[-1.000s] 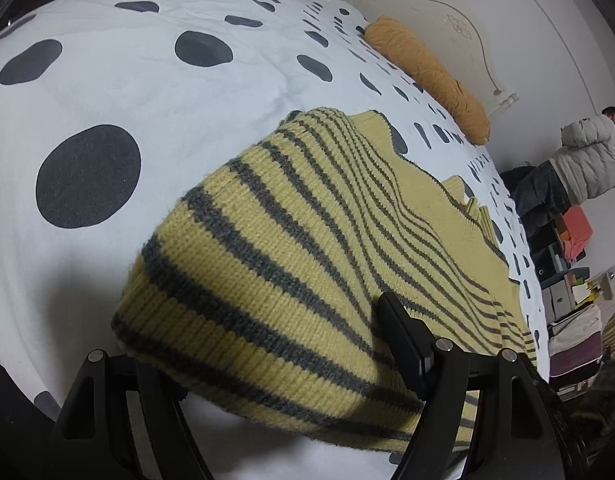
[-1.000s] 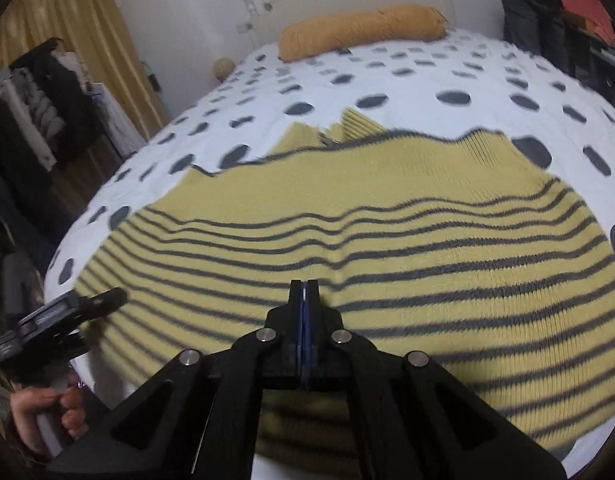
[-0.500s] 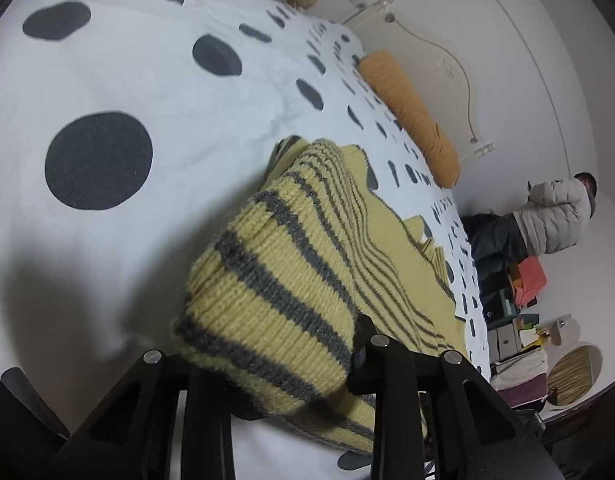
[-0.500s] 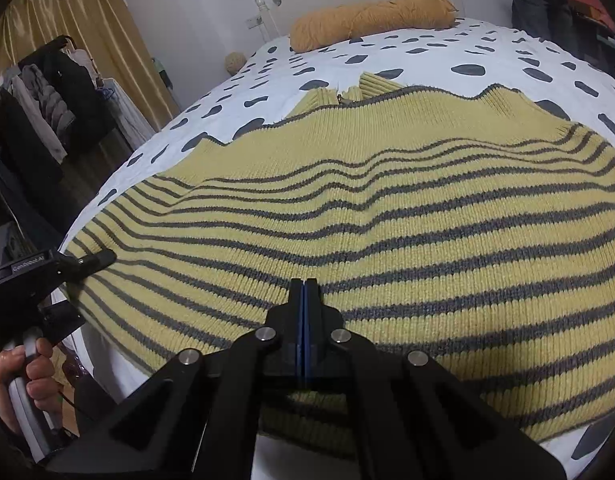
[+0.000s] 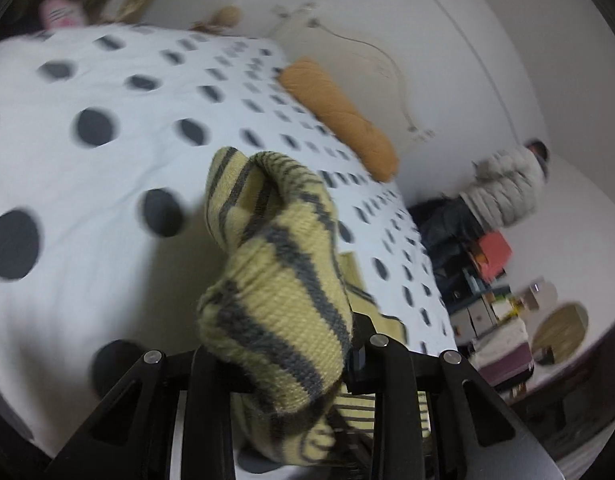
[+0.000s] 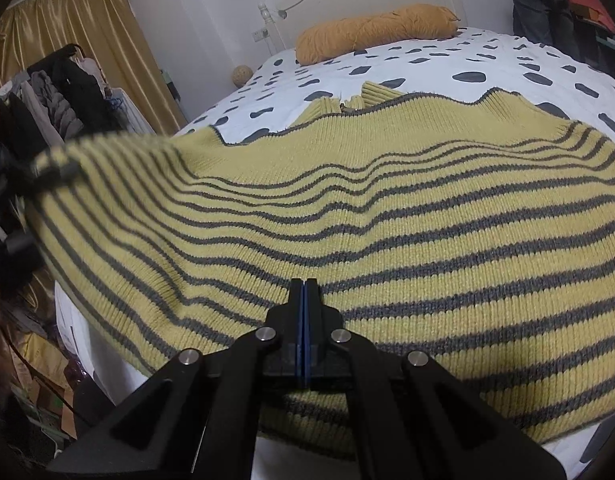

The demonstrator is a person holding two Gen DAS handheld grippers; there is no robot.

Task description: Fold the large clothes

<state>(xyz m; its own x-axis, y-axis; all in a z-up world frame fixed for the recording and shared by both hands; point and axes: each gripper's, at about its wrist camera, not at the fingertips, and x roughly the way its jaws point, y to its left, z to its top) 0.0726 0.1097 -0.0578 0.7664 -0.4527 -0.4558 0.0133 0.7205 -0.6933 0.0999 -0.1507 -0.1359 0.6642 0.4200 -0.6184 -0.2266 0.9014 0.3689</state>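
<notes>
Leftmost, at about nine o'clock in the right wrist view, the left gripper [image 6: 47, 170] pinches a corner of the yellow knit sweater with grey stripes [image 6: 347, 216], raised off the white bedspread with dark spots [image 6: 487, 64]; its own camera shows the jaws narrowed onto bunched knit [image 5: 275, 320]. Across the middle, the sweater lies spread on the bed. At six o'clock, the right gripper [image 6: 304, 292] is fully closed over the near hem; whether it holds fabric cannot be told. Toward one o'clock lies an orange bolster pillow [image 6: 371, 30].
</notes>
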